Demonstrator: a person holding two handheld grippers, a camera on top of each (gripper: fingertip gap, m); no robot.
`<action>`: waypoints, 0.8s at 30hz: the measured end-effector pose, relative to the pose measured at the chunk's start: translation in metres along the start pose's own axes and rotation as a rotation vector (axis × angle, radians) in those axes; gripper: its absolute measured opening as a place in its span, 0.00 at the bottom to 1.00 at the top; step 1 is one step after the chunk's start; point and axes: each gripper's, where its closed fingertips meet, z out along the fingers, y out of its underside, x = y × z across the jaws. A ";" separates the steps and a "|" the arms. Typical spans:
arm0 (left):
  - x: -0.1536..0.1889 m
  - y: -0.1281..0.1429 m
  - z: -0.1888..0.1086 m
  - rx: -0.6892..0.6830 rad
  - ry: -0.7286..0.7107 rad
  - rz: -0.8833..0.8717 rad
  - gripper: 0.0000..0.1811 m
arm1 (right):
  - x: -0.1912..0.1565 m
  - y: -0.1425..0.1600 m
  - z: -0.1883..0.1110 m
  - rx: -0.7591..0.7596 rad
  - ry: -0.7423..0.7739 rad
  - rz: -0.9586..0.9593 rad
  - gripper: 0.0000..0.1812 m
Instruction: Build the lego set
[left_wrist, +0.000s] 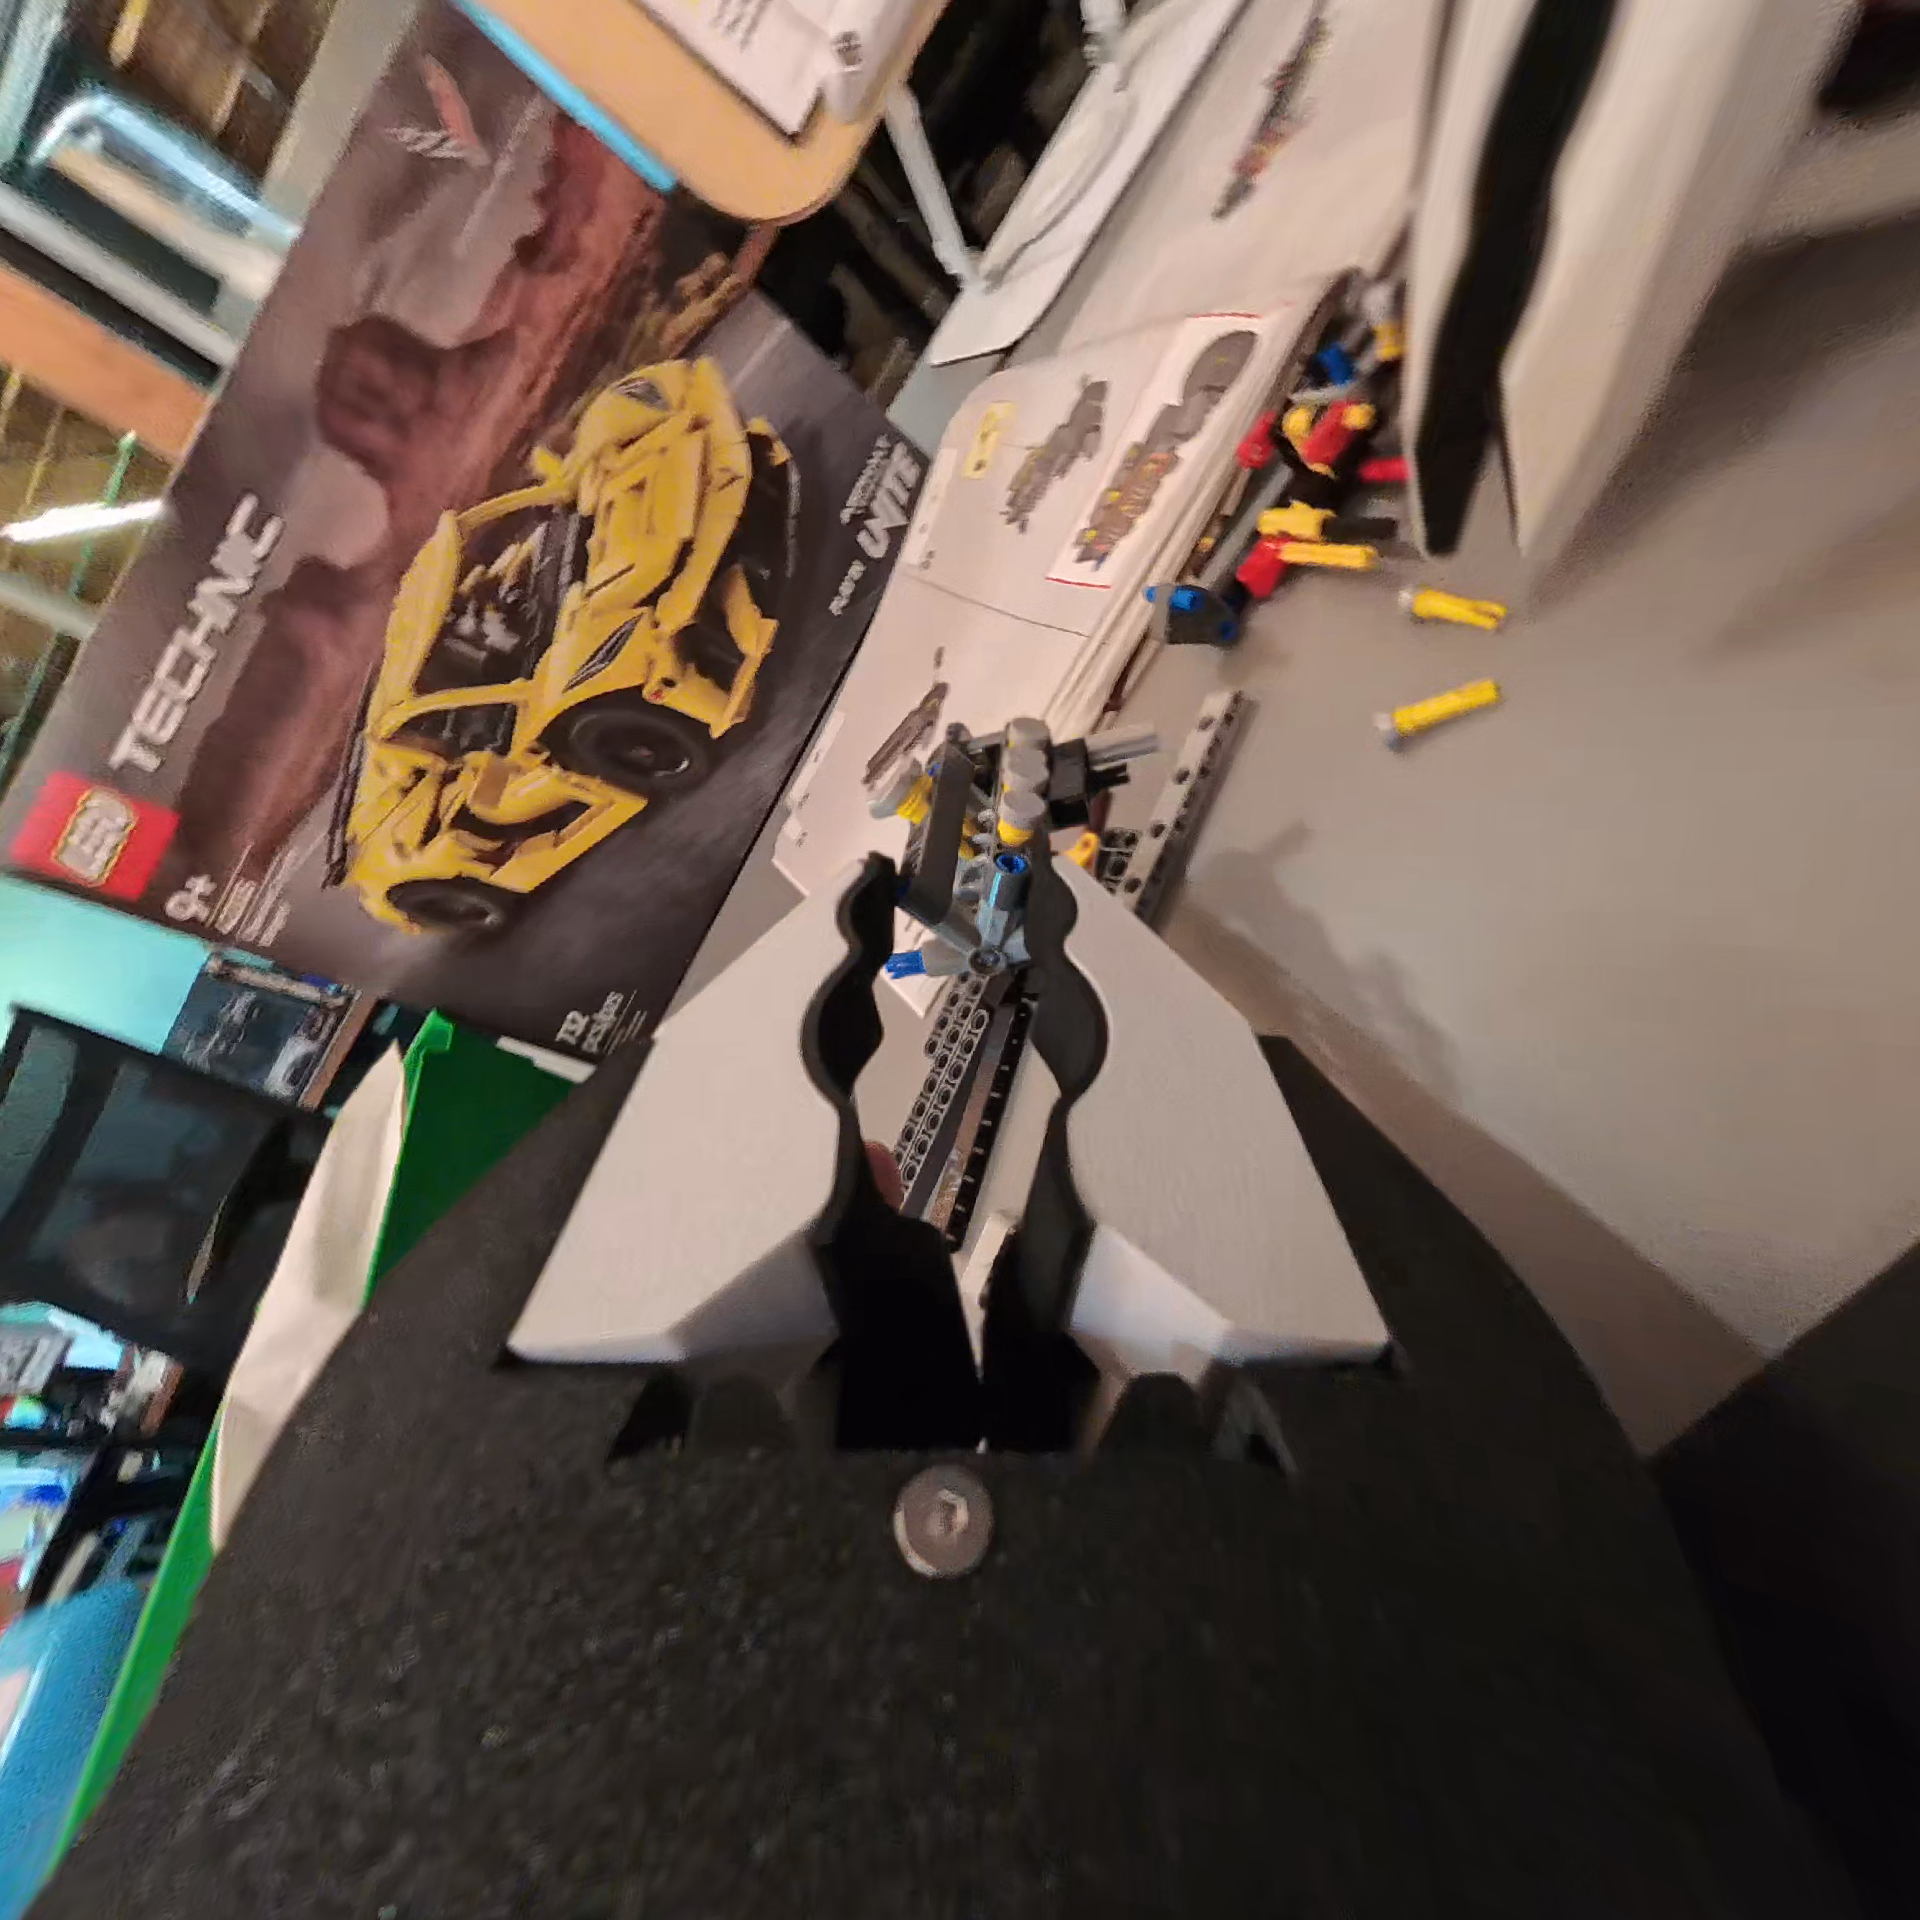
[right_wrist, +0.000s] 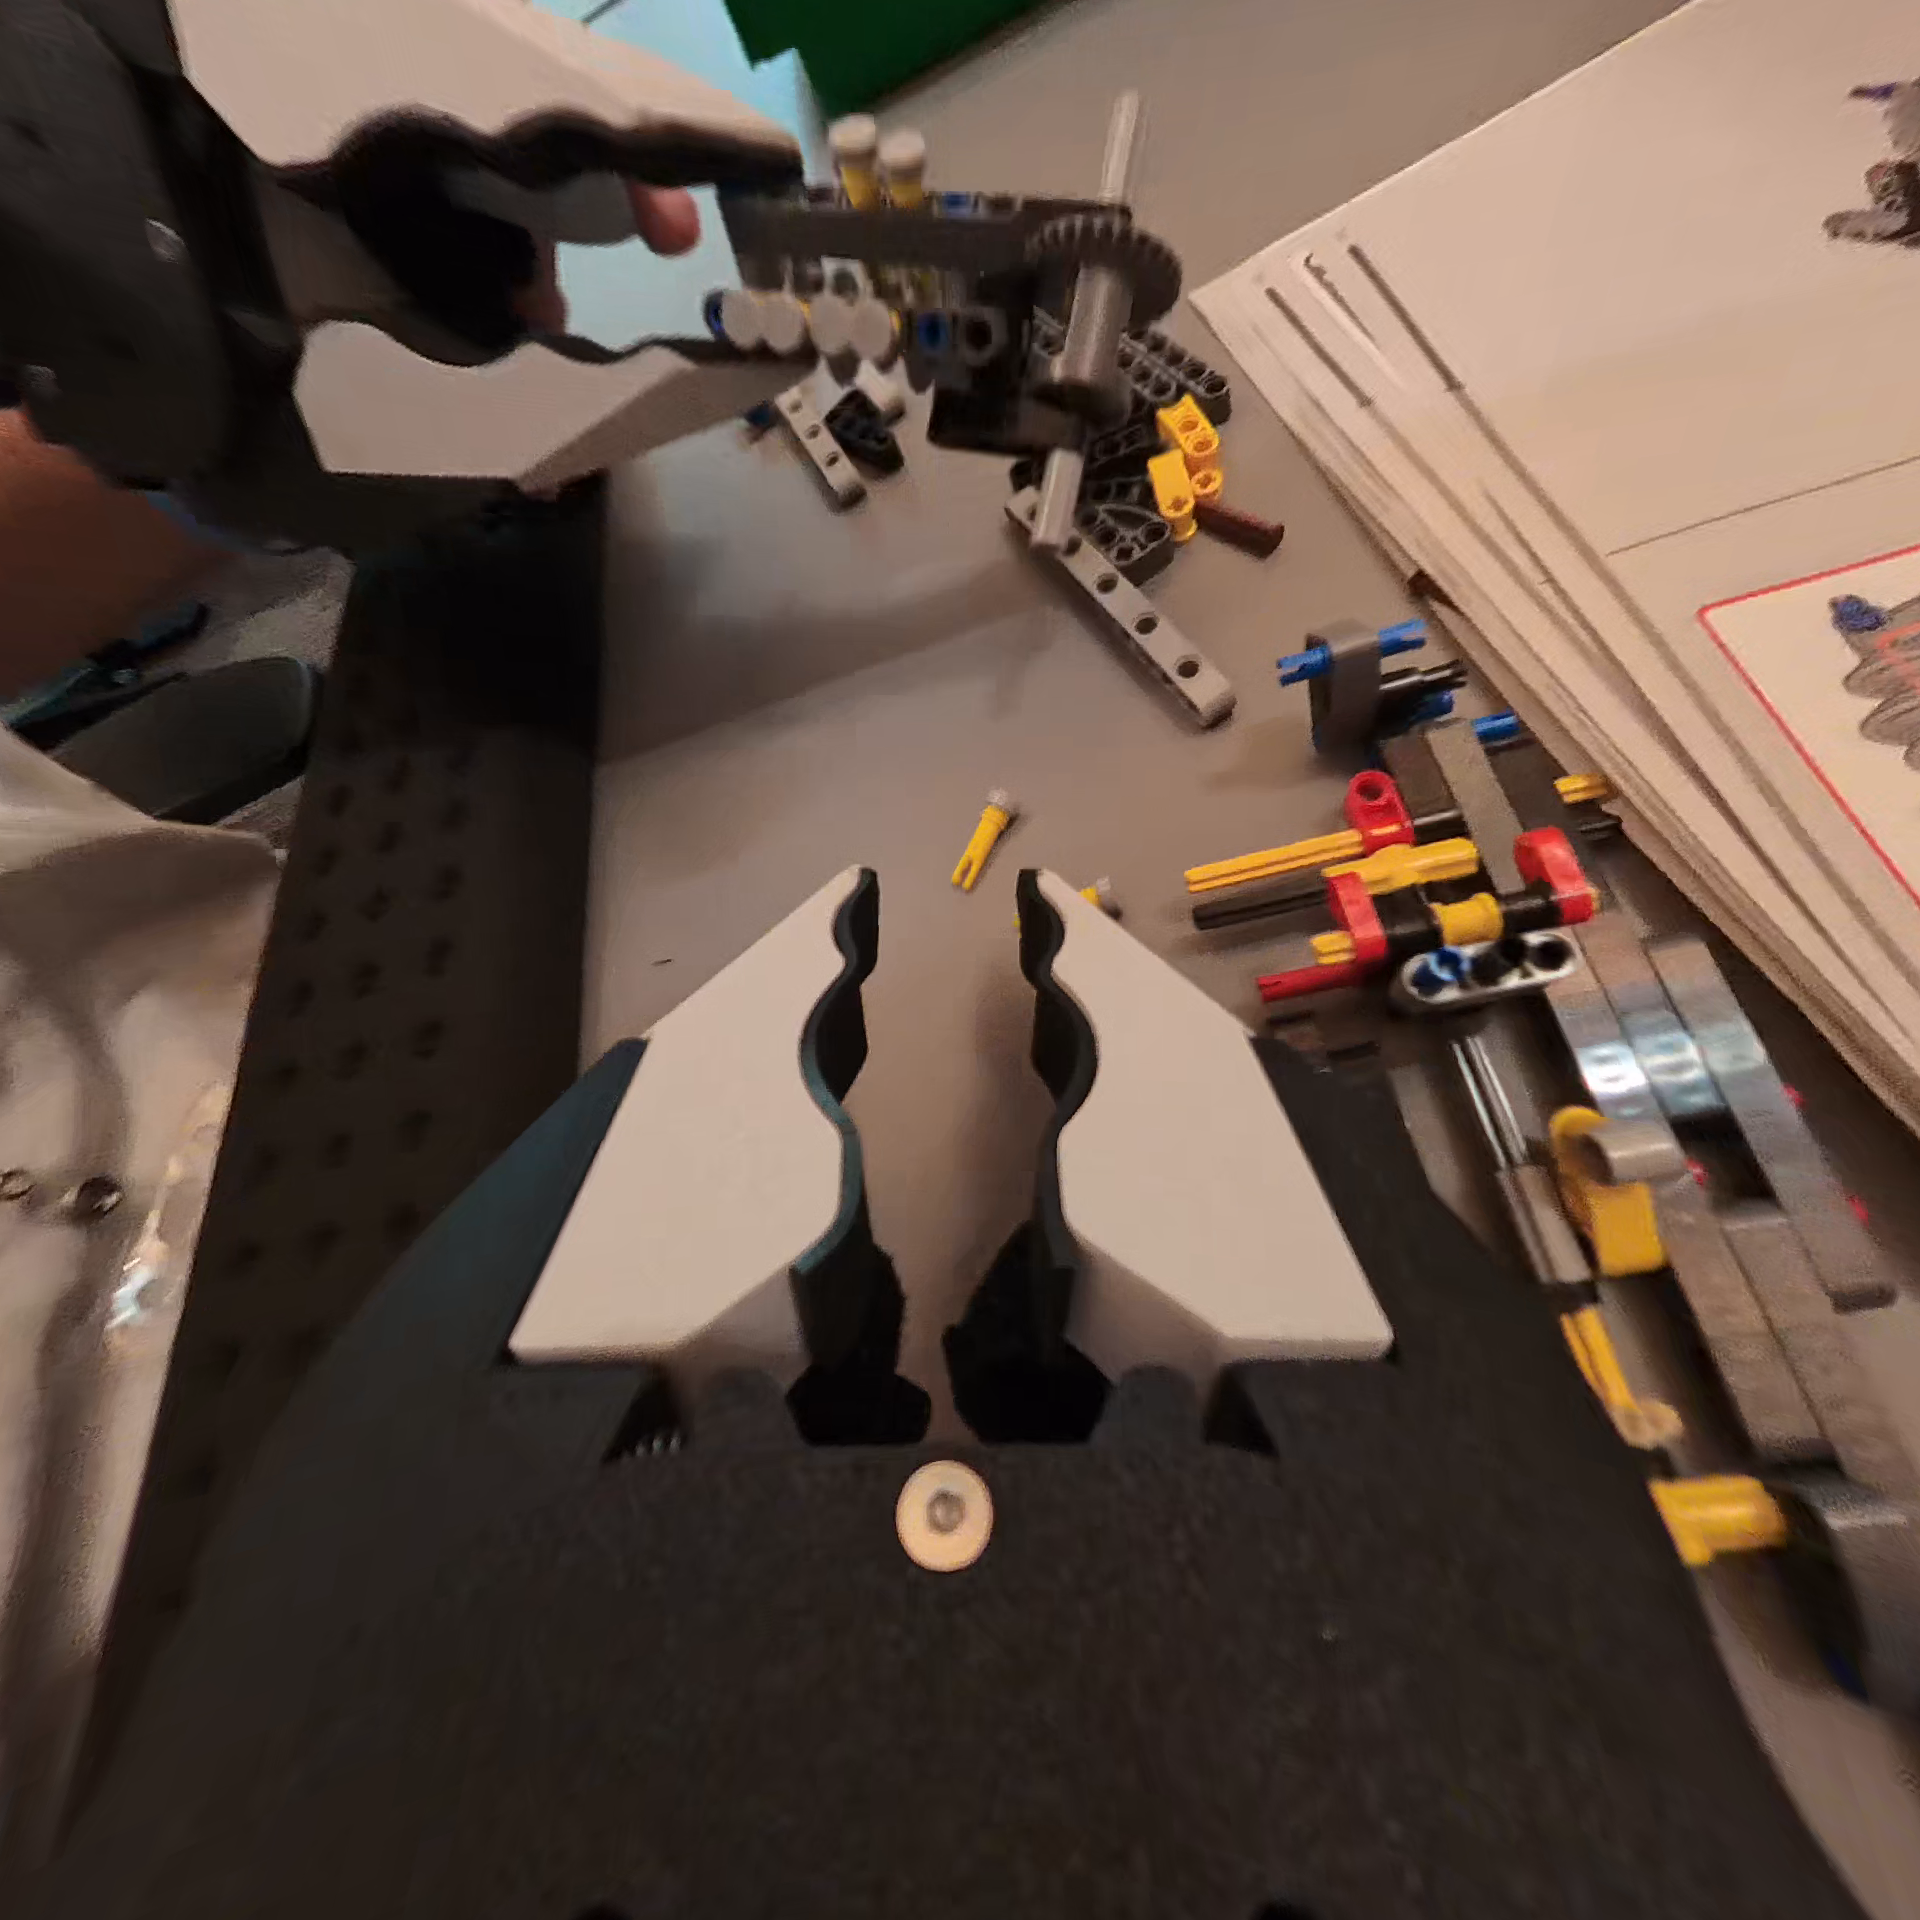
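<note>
My left gripper (left_wrist: 961, 883) is shut on a partly built grey and black lego assembly (left_wrist: 987, 821) with grey pistons, yellow pins and a gear, and holds it above the grey table (left_wrist: 1455, 935). The same assembly (right_wrist: 935, 281) shows in the right wrist view at the top, held by the left gripper (right_wrist: 790, 260) from the left. My right gripper (right_wrist: 948, 883) is open and empty, low over the table, with a small yellow pin (right_wrist: 982, 850) just past its tips. Loose red, yellow and black pieces (right_wrist: 1392, 914) lie to its right.
An open instruction booklet (right_wrist: 1662, 416) lies at the right. The set's box (left_wrist: 468, 582) with a yellow car stands at the left. Long grey beams (right_wrist: 1122, 592) and black beams lie under the held assembly. Two yellow pins (left_wrist: 1444, 707) lie loose. A green bin (left_wrist: 447, 1122) stands by the table edge. Left tips to right tips: about 12 cm.
</note>
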 end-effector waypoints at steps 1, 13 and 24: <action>-0.002 0.000 0.000 -0.006 -0.023 -0.023 0.13 | 0.000 -0.001 0.004 0.012 0.032 -0.023 0.14; -0.001 0.008 0.006 -0.020 -0.084 -0.010 0.13 | -0.037 0.007 0.040 -0.097 0.029 -0.155 0.13; -0.002 0.006 0.004 0.007 -0.078 -0.035 0.13 | 0.006 -0.009 0.024 -0.176 -0.010 -0.511 0.14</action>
